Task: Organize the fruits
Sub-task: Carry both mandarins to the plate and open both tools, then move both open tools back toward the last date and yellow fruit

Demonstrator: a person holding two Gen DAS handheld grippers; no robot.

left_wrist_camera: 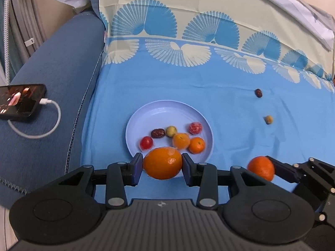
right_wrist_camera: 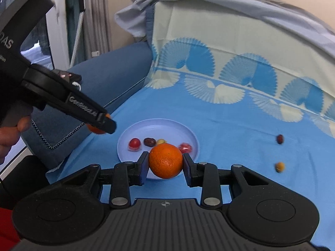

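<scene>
My left gripper (left_wrist_camera: 162, 168) is shut on a large orange (left_wrist_camera: 162, 163), held at the near rim of a pale blue plate (left_wrist_camera: 159, 110). The plate holds several small fruits: a red tomato (left_wrist_camera: 146, 142), a dark date (left_wrist_camera: 157, 133), a yellow-green fruit (left_wrist_camera: 171, 131), a red fruit (left_wrist_camera: 195, 128) and two small oranges (left_wrist_camera: 196, 145). My right gripper (right_wrist_camera: 165, 166) is shut on another orange (right_wrist_camera: 165, 160), just short of the plate (right_wrist_camera: 159, 126). It also shows in the left wrist view (left_wrist_camera: 261, 167). A dark date (left_wrist_camera: 258, 93) and a yellowish fruit (left_wrist_camera: 268, 119) lie loose on the blue cloth to the right.
The blue patterned cloth (left_wrist_camera: 209, 87) covers a sofa seat and backrest. A phone (left_wrist_camera: 21, 101) with a white charging cable (left_wrist_camera: 41, 133) lies on the blue armrest at left. In the right wrist view, the left gripper (right_wrist_camera: 100, 123) crosses in from the left.
</scene>
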